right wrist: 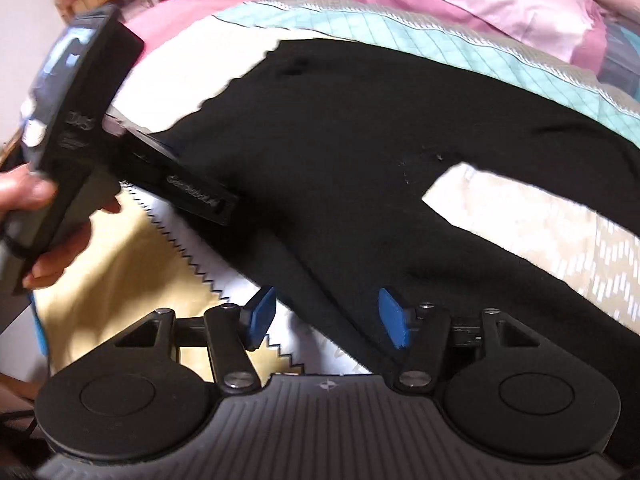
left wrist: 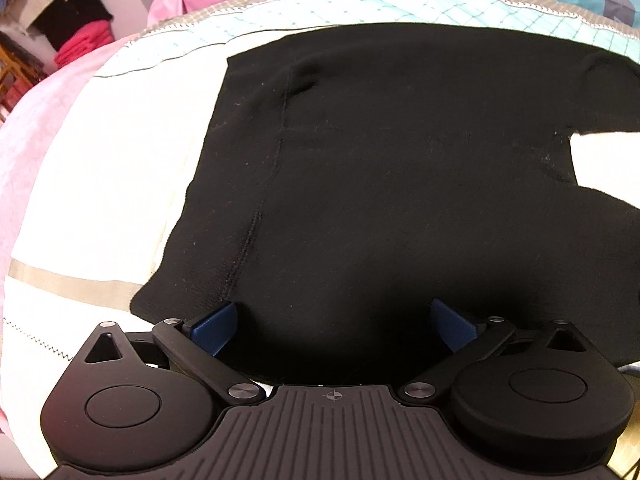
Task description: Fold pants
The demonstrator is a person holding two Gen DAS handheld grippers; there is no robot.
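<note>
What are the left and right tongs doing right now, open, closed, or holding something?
Left tongs: open, over the black pants, gripping nothing.
Right tongs: open, straddling a pants leg, pads not pressing.

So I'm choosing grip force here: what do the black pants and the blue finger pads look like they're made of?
The black pants look like a soft matte knit, perhaps fleece or jersey: no sheen, pale lint specks, a stitched seam, and they drape limply over the bedspread. The blue finger pads look like smooth, matte moulded plastic or rubber, flat-faced with crisp edges; which of the two I cannot tell.
</note>
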